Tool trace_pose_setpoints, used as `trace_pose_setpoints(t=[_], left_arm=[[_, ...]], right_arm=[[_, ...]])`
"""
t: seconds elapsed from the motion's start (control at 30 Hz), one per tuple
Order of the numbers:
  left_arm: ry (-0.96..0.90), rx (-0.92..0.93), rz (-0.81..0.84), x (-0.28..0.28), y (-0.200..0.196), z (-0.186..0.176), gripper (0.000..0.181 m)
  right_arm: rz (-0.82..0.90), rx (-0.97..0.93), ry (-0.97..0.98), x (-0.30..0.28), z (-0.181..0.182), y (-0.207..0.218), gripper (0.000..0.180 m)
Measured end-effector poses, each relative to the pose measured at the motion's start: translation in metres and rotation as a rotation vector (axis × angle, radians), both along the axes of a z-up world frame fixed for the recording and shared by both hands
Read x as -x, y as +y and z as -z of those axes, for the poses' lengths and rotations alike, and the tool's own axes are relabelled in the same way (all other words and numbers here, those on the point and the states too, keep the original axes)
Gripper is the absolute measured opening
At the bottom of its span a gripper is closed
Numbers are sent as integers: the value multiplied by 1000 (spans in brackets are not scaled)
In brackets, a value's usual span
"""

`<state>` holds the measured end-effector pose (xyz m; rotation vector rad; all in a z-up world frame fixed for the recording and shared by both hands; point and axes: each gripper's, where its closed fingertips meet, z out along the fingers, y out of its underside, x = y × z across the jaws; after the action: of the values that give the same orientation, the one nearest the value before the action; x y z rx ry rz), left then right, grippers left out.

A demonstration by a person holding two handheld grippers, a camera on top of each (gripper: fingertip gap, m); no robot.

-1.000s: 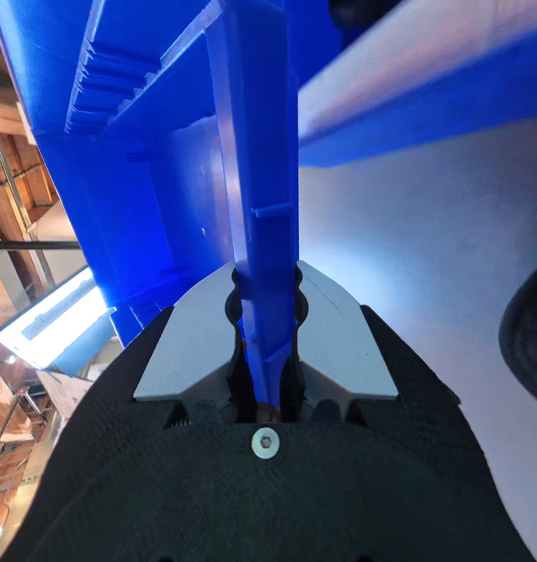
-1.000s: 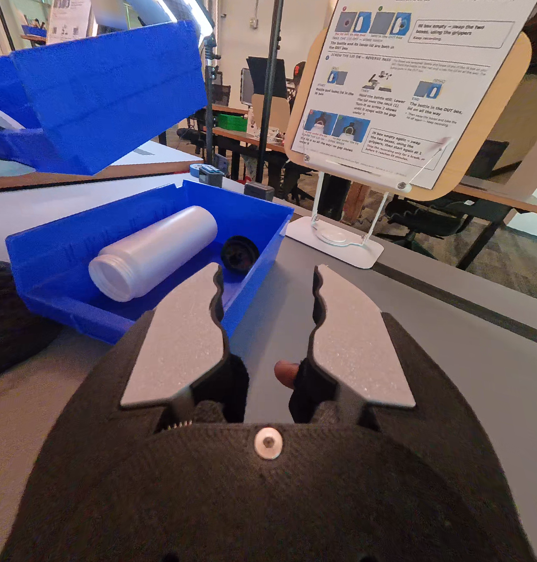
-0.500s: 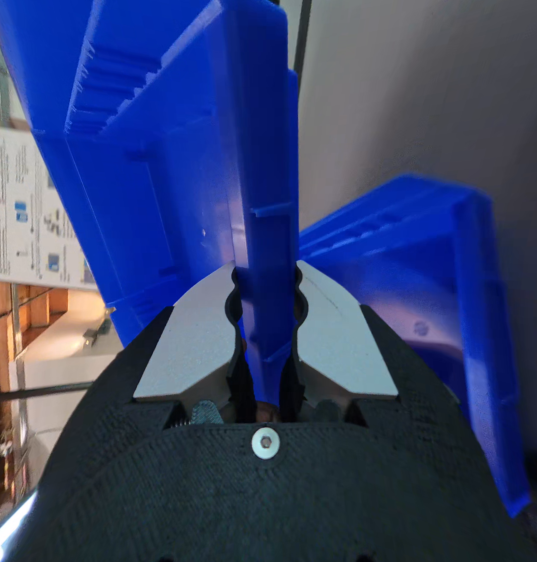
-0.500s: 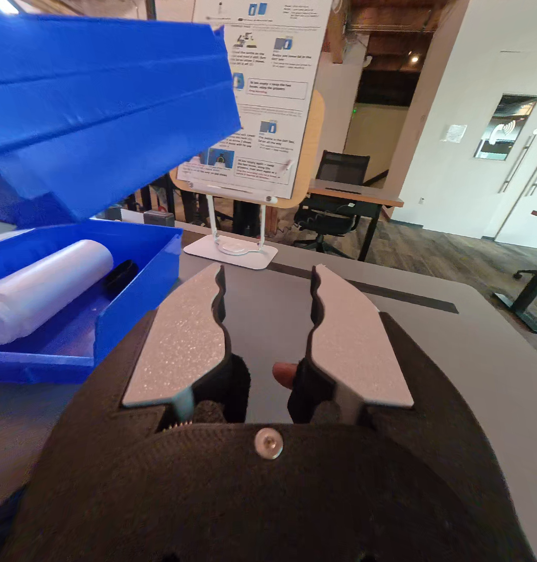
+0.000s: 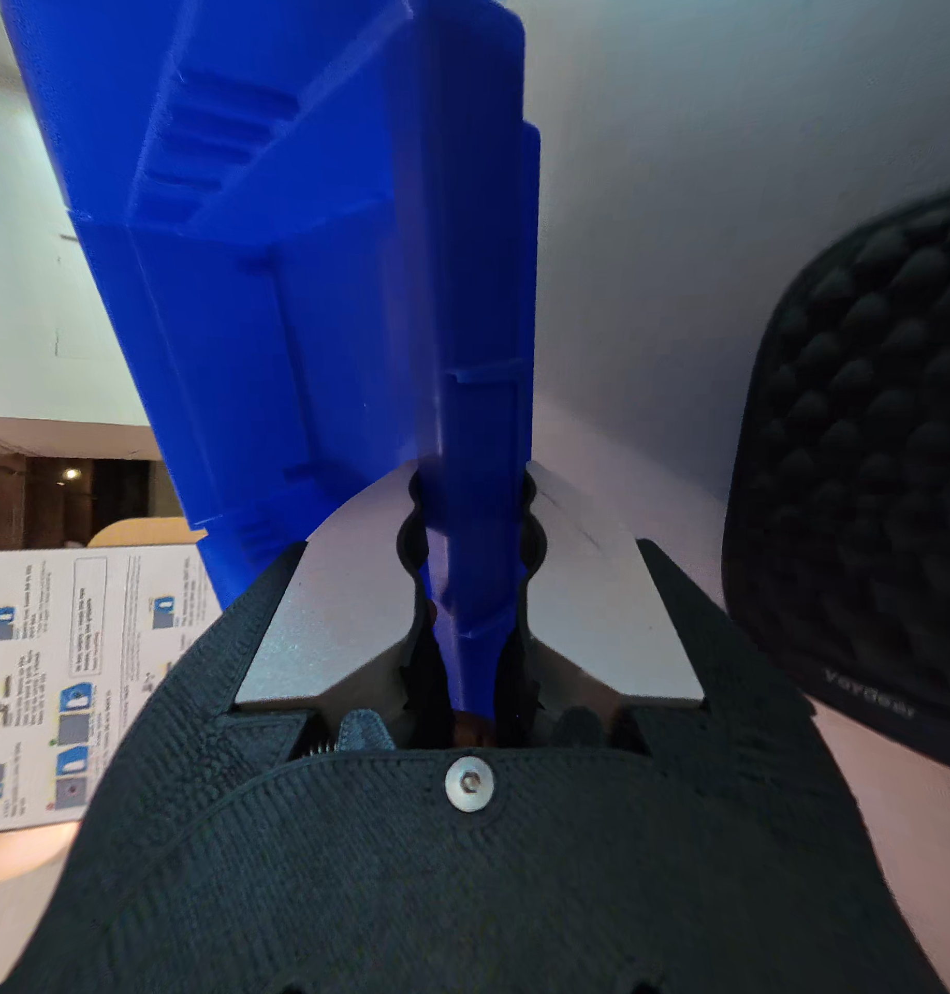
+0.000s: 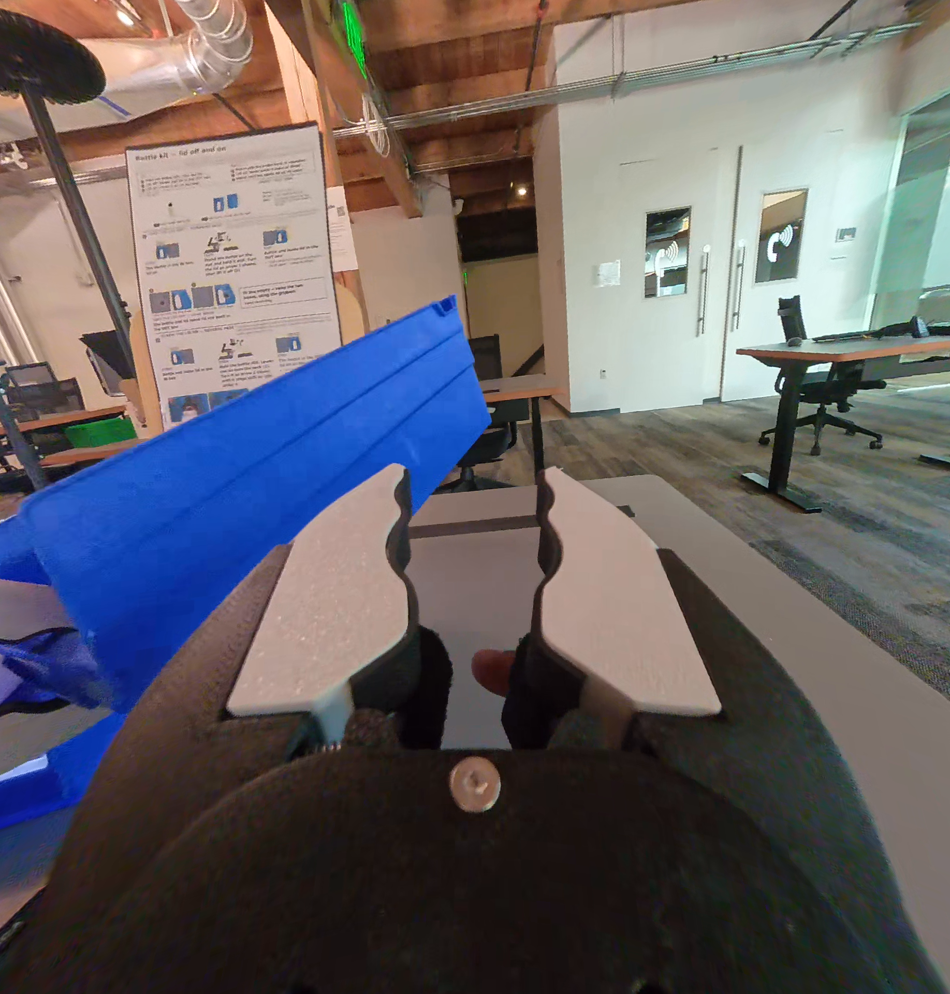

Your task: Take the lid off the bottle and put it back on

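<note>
Left hand-held gripper [image 5: 470,516] clenched on the wall of a blue bin [image 5: 279,279], held up off the counter [image 6: 784,672] and tilted. Right hand-held gripper [image 6: 471,516] released, nothing between its fingers, above the counter. Second blue bin [image 6: 15,790] below at left. Bottle and lid not visible.

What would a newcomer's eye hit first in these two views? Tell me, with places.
The blue bin dominates: the left tongs are shut on its wall, and in the right wrist view it hangs tilted in the air at left. The right tongs gape open and empty over the grey table. Behind the bin stands a white instruction board, and a black bumpy pad fills the right edge of the left view.
</note>
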<state>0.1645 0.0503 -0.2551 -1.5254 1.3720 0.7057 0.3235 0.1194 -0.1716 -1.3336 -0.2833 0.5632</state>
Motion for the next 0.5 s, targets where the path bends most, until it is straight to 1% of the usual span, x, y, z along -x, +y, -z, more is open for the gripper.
trace_pose_setpoints(t=[0.1,0.37,0.5], left_arm=[[12,55,-9,-15,13,9,30],[31,180,-76,-31,47,73,31],[32,208,-104,-30,58,97,33]], right_arm=[[9,6,11,-6,1,1,44],[21,25,0,-7,8,5,44],[25,37,-34,-1,13,9,44]])
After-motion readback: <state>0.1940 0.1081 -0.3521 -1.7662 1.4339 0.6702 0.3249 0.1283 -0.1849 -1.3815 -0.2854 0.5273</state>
